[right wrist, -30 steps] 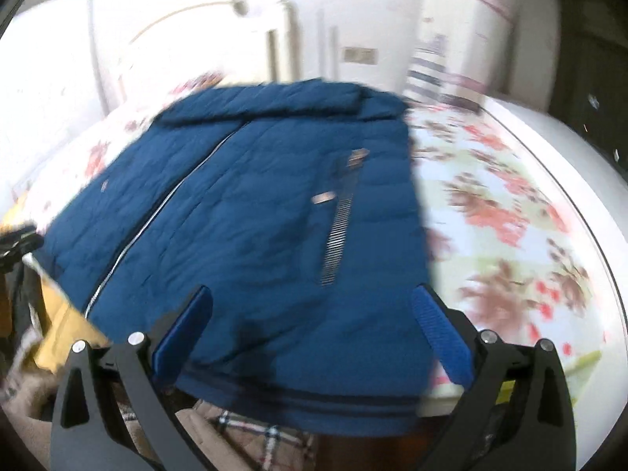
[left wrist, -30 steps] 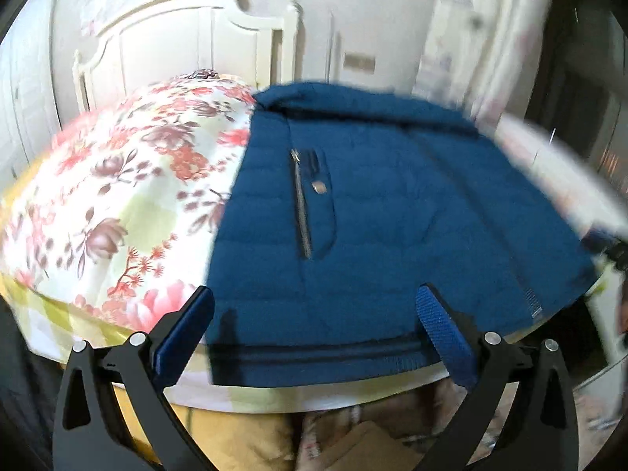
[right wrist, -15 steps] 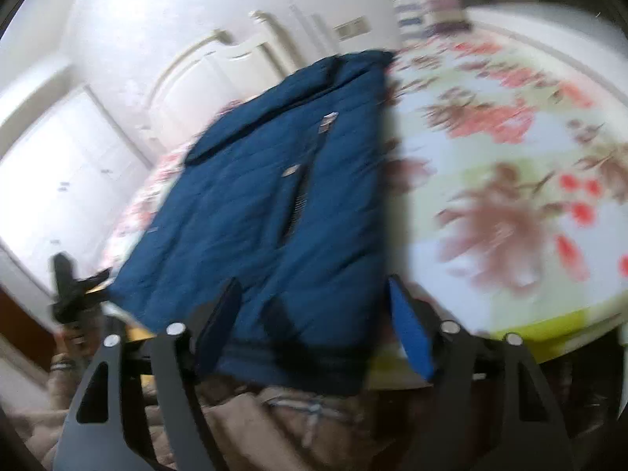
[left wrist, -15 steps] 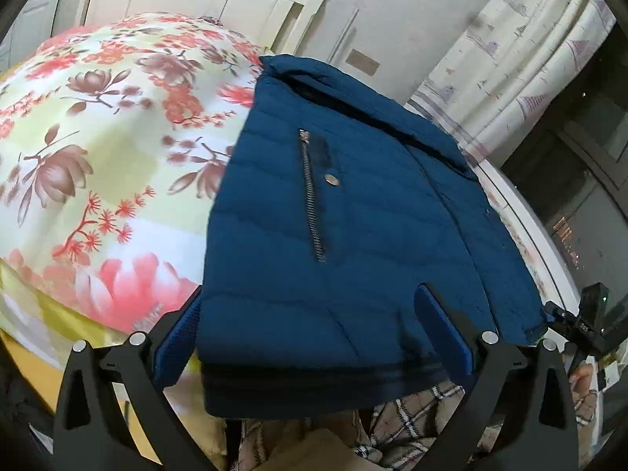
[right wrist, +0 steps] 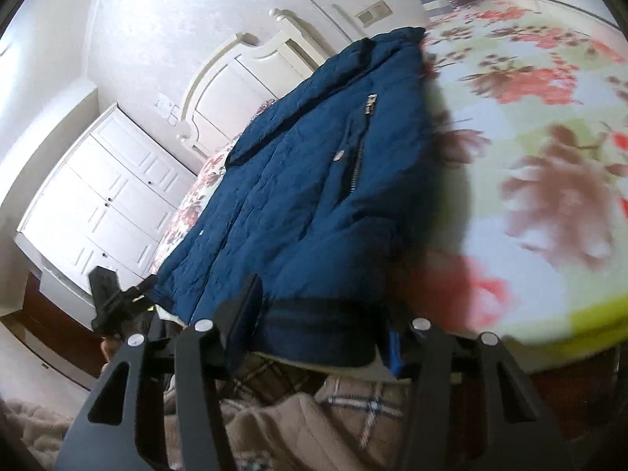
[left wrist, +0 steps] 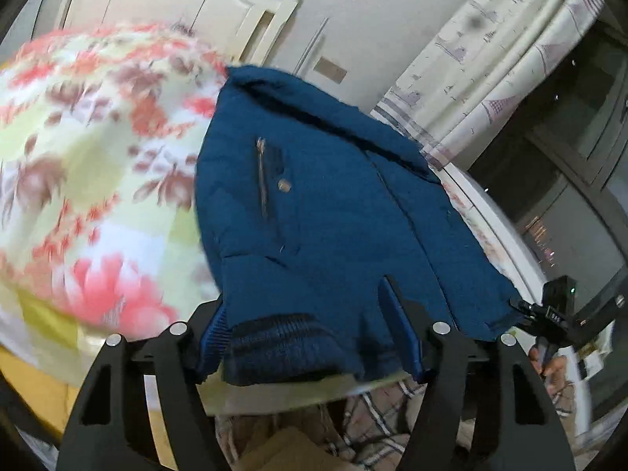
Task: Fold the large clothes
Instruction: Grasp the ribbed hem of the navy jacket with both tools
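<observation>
Jacket (left wrist: pixel 337 212): blue quilted puffer, spread flat, front up, on floral bedspread (left wrist: pixel 90 180); collar twd headboard (left wrist: pixel 251 19), ribbed hem at near bed edge.
Hem band (left wrist: pixel 274 341): dark knit w/ stripes, hanging slightly over bed edge in left wrist view.
Left gripper (left wrist: pixel 310 333): jaws just been closing, straddling hem corner nearest floral side; blue pads at fabric on both sides, cloth bunched btwn them; firm pinch vs. light contact – cannot tell.
Right gripper (right wrist: pixel 325 322): jaws just been closing, around opposite hem corner; left finger (right wrist: pixel 245 314) lying on top of fabric, other pad (right wrist: pixel 394 353) at jacket's side edge; hem btwn them; true clamp – cannot tell.
Chest pocket zips (right wrist: pixel 359 157): one each side, metal, closed; snap button just beside.
Centre zip: closed as far as visible, running collar to hem.
Surroundings: white wardrobe (right wrist: pixel 102 204) beside bed, patterned curtain (left wrist: pixel 502 62), dark window.
Person: plaid clothing (right wrist: pixel 353 404) below both grippers, at bed edge.
Image quality: bedspread motion-blurred in both views.
</observation>
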